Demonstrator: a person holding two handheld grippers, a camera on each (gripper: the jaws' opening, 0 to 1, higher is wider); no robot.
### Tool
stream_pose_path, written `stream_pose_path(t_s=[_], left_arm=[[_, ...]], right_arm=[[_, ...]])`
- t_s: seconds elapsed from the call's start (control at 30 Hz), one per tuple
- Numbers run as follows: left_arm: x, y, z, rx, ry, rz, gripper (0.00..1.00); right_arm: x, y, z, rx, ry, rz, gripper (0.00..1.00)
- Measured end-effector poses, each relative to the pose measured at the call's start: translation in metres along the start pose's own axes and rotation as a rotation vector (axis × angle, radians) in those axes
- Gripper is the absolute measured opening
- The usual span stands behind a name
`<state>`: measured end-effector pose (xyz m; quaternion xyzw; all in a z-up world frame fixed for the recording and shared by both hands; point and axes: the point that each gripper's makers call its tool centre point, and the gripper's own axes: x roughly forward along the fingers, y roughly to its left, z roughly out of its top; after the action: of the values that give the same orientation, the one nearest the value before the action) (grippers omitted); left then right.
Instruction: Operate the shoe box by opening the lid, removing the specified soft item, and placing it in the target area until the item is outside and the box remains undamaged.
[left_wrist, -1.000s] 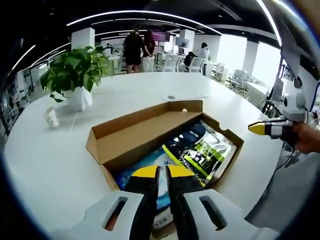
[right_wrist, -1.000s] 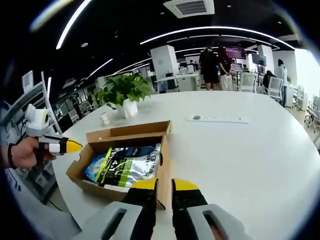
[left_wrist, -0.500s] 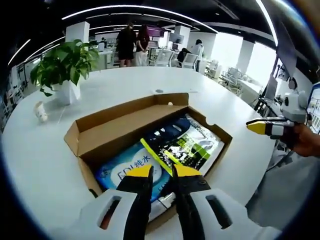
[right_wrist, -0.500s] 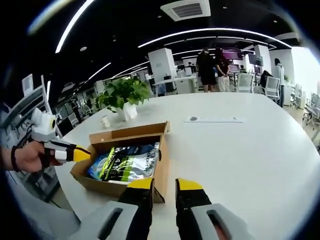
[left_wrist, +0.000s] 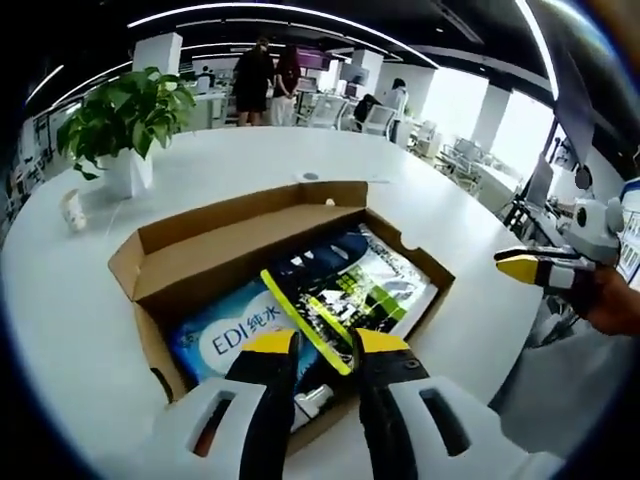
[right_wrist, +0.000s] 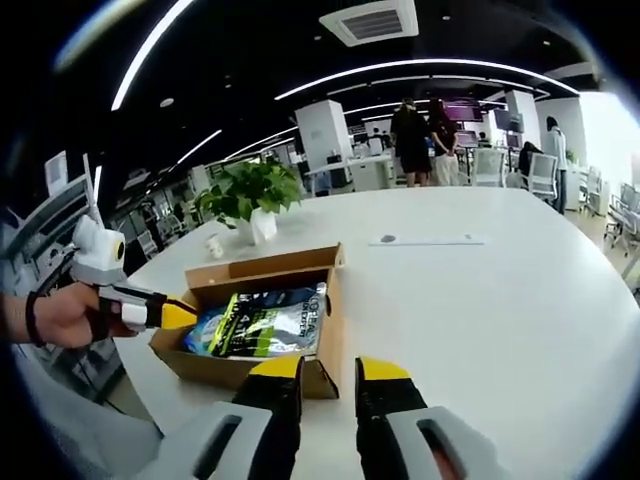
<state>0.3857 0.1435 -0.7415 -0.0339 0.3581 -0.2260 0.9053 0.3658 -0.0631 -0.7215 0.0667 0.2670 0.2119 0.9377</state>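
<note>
Left gripper view: your left gripper (left_wrist: 322, 345), fingers narrowly parted and empty, hovers at frame centre over the open shoe box (left_wrist: 150, 280) on the table (left_wrist: 60, 290); soft packs (left_wrist: 340, 290) inside, removal not yet done.

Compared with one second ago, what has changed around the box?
The left gripper has come closer to the open shoe box, its fingers parting slightly above the packets. Nothing was grasped. Box, packets and right gripper stayed as before.
</note>
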Motion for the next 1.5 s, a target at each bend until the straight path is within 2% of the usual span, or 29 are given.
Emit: stream_pose_path(t_s=[0.37,0.97,1.5], left_arm=[[0.006,0.002,-0.011,-0.031,0.025,-0.002,0.23],[0.026,0.006,-0.022,-0.085,0.083,-0.021,0.26],[0.029,-0.008,-0.031,-0.155,0.116,-0.068,0.21]], right_arm=[[-0.003,0.004,-0.009,0.004,0.013,0.008,0.16],[-0.003,0.015,-0.012,0.015,0.022,0.041,0.21],[-0.004,0.01,-0.017,0.033,0.033,0.033,0.21]])
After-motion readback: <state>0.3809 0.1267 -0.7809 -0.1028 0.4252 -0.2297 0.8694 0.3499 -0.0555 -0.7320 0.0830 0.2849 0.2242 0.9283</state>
